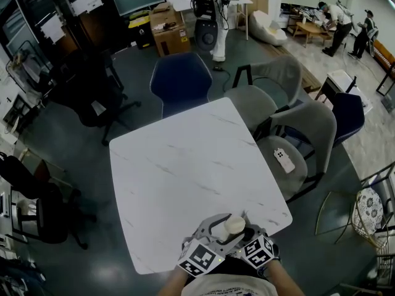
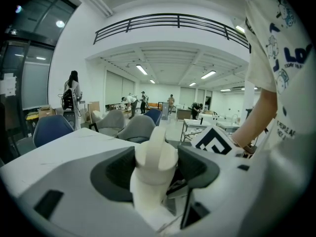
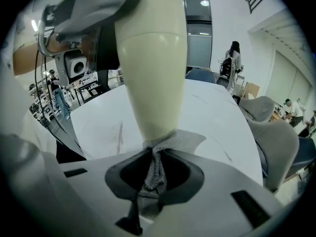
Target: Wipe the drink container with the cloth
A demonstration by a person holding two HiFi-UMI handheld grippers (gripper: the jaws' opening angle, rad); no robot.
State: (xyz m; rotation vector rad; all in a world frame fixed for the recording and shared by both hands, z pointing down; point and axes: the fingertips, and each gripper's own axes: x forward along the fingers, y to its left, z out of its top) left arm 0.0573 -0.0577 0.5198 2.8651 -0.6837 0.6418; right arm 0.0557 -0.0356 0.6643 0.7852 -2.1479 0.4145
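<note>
Where the two grippers meet, left gripper (image 1: 219, 227) jaws clamp the cream plastic drink container (image 2: 154, 167) at its capped neck. Right gripper (image 1: 250, 234) pinches grey knit cloth (image 3: 154, 181) against the container's tapered end, whose long axis runs straight off those jaws. White marble-patterned table (image 1: 179, 165) lies beyond.

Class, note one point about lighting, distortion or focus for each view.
Head view: dim, dark corners, white marble-look table brightest. Left gripper view: fisheye, the black balcony rail appears bowed; the cream plastic drink container looks soft. Right gripper view: that container looms oversized; the grey knitted cloth is sharp.
</note>
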